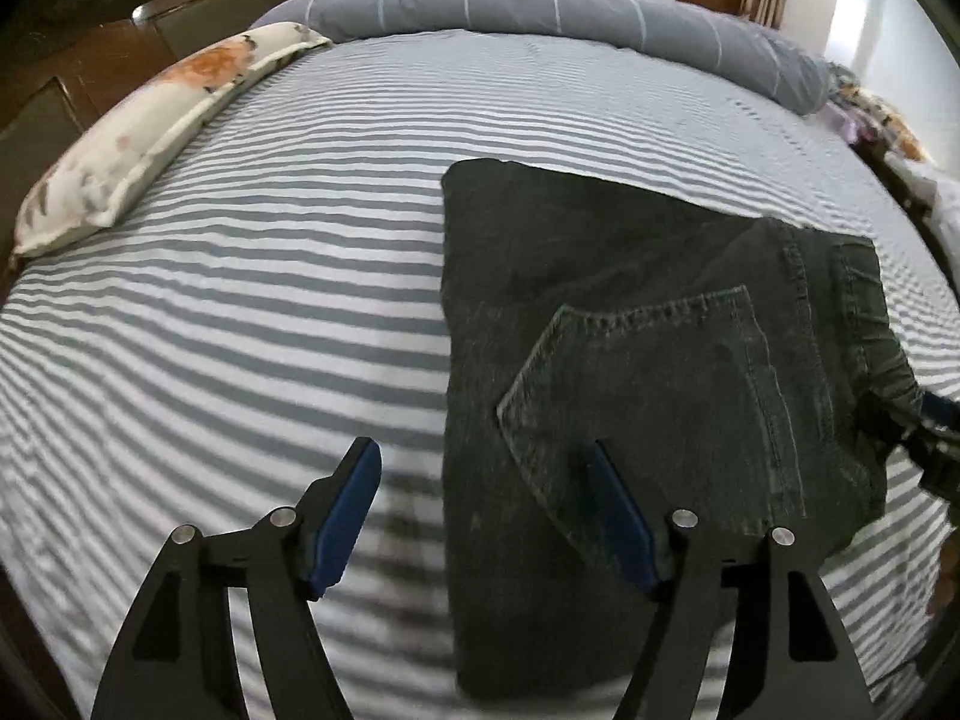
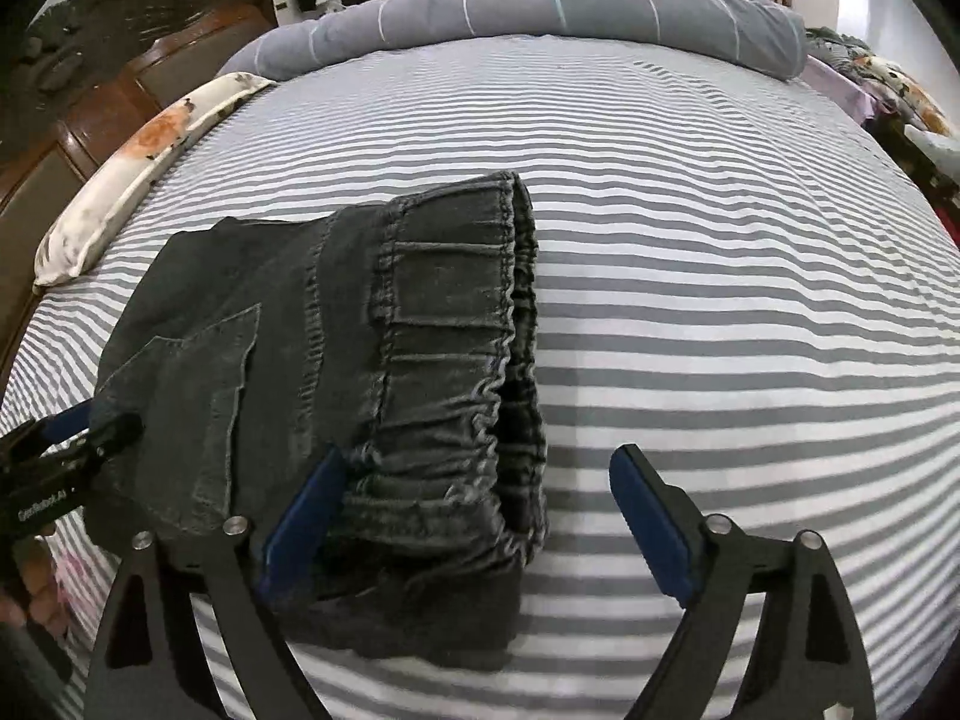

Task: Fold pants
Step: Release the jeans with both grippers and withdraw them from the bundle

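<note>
Dark grey jeans (image 1: 630, 372) lie folded on the striped bed, back pocket up, the waist part laid over the legs. In the right wrist view the jeans (image 2: 336, 372) show their elastic waistband on the right side. My left gripper (image 1: 486, 480) is open just above the jeans' left edge, holding nothing. My right gripper (image 2: 480, 492) is open over the waistband end, holding nothing. The right gripper shows at the right edge of the left wrist view (image 1: 933, 426), and the left gripper at the left edge of the right wrist view (image 2: 66, 438).
The bed sheet (image 1: 240, 312) is grey and white striped. A floral pillow (image 1: 144, 132) lies along the left edge by the wooden headboard (image 2: 120, 60). A rolled grey duvet (image 1: 540, 6) lies across the far end. Cluttered fabric (image 2: 888, 78) sits at far right.
</note>
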Motion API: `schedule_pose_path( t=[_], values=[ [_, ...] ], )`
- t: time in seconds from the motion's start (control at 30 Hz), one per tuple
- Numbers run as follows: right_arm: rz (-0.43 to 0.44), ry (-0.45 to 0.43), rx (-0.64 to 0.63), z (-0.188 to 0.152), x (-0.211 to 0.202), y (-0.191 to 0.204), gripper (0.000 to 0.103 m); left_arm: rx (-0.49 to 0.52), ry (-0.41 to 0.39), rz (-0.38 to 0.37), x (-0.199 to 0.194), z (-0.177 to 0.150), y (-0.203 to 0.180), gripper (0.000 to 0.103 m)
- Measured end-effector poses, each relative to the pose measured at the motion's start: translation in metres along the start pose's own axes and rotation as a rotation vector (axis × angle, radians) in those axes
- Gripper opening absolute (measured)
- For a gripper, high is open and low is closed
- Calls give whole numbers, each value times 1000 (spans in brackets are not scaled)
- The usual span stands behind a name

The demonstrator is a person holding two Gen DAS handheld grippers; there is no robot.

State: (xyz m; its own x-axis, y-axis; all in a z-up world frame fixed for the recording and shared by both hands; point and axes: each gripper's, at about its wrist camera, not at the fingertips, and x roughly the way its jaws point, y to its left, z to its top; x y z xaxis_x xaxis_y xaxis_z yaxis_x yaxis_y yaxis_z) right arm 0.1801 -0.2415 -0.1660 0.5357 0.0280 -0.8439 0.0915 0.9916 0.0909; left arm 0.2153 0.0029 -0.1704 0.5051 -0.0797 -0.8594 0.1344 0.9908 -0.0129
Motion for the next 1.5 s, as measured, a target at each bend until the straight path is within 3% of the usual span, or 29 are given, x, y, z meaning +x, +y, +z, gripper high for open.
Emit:
schedule_pose_path(
  t=[0.1, 0.23, 0.4, 0.5, 0.7, 1.0, 1.5],
  values=[
    [10, -43, 5, 1, -31, 10, 87, 33, -28, 31, -28, -8, -5, 72],
    [-13, -82, -15, -7, -75, 30, 91, 3, -56, 31, -70, -23, -4, 72],
    [-62, -103, -50, -35, -124, 54, 99, -20, -85, 62, -119, -48, -8, 72],
    [-95, -104, -78, -50, -143, 67, 100, -18, -107, 96, -142, -63, -10, 72],
    [-65, -114, -83, -79, -168, 84, 101, -39, -144, 125, -179, -87, -8, 72],
    [-52, -122, -95, -109, -185, 99, 101, -40, -176, 98, -209, -109, -14, 72],
    [-16, -148, -67, -122, -206, 98, 101, -41, -211, 90, -225, -123, -22, 72]
  ],
)
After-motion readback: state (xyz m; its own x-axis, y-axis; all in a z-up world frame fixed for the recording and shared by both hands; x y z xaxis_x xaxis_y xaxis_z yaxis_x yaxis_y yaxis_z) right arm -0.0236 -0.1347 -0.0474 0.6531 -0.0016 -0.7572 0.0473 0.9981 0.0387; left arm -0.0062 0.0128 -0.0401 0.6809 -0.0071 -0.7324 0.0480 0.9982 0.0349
